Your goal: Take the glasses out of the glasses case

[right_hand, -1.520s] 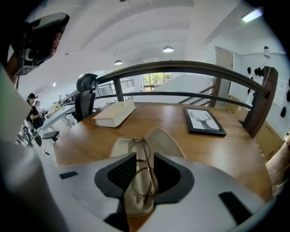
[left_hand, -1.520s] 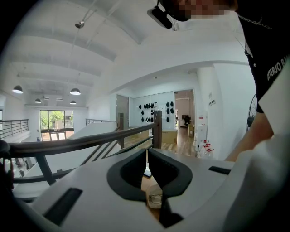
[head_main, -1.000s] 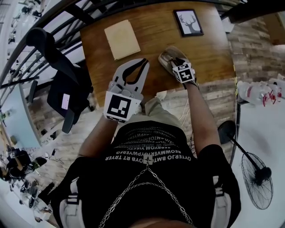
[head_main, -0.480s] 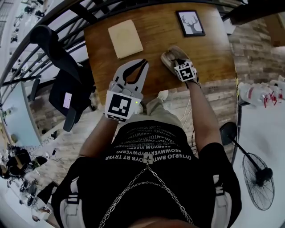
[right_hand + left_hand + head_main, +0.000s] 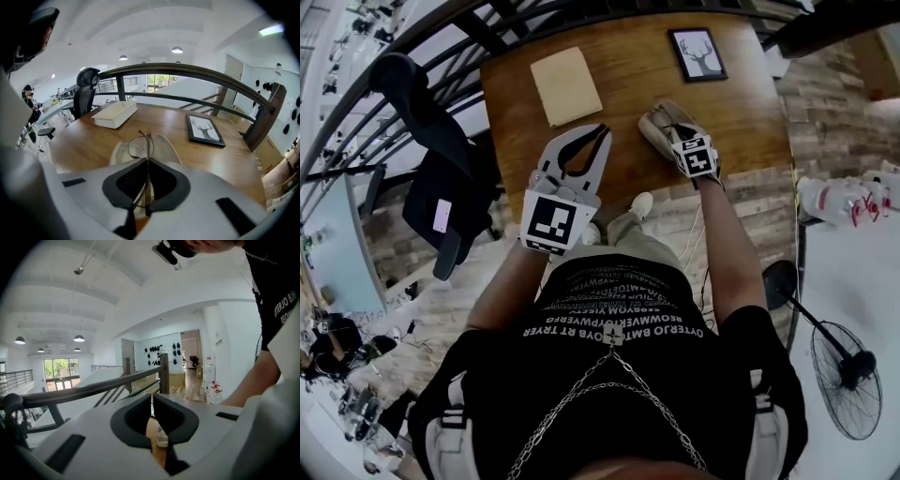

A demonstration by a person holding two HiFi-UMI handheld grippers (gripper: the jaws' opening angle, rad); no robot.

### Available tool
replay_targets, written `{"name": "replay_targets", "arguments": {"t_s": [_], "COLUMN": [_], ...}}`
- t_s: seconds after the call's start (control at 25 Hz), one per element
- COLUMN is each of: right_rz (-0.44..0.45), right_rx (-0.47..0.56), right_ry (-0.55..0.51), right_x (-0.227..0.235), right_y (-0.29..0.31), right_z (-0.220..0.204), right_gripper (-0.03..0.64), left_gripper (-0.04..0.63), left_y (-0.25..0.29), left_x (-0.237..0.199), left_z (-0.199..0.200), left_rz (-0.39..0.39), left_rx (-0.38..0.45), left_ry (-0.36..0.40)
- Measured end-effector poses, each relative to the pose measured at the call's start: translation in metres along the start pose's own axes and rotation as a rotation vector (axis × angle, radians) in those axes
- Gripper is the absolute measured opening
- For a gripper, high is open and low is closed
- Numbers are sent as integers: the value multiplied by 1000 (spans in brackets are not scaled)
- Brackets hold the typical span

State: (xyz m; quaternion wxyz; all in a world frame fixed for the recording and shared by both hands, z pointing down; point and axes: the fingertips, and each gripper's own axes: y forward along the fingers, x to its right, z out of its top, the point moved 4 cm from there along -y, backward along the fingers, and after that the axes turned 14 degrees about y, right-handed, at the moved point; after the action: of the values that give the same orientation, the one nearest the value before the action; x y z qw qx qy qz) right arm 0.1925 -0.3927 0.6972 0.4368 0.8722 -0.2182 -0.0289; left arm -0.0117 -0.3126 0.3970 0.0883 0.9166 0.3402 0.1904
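Only its own view shows right gripper (image 5: 147,161) pinching glasses (image 5: 138,147); left gripper (image 5: 152,397) clenched empty.

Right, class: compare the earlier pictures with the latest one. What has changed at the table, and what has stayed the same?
The right claw has just been closing and now pinches the glasses by their frame, over the open case. The left claw stayed shut and empty near the table edge. The book and the deer picture have not moved.
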Motion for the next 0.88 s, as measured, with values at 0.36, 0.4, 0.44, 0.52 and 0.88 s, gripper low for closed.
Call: {"name": "replay_targets", "arguments": {"t_s": [0.36, 0.4, 0.44, 0.52, 0.88], "right_rz": [26, 27, 26, 25, 31], "right_rx": [152, 164, 175, 197, 332], "right_ry": [69, 73, 74, 73, 122], "right_x": [-16, -18, -20, -24, -53], "right_y": [-45, -51, -56, -67, -124], "right_z": [20, 21, 22, 25, 36], "right_gripper": [25, 25, 25, 25, 25], "left_gripper": [38, 38, 38, 38, 38], "left_y": [-17, -19, -21, -24, -36], "left_x": [-3, -3, -3, -3, -6], "left_z": [6, 7, 8, 11, 18], "left_rz": [8, 9, 9, 11, 2], "left_rx": [26, 29, 32, 42, 77], "left_ry": [7, 7, 7, 5, -9]}}
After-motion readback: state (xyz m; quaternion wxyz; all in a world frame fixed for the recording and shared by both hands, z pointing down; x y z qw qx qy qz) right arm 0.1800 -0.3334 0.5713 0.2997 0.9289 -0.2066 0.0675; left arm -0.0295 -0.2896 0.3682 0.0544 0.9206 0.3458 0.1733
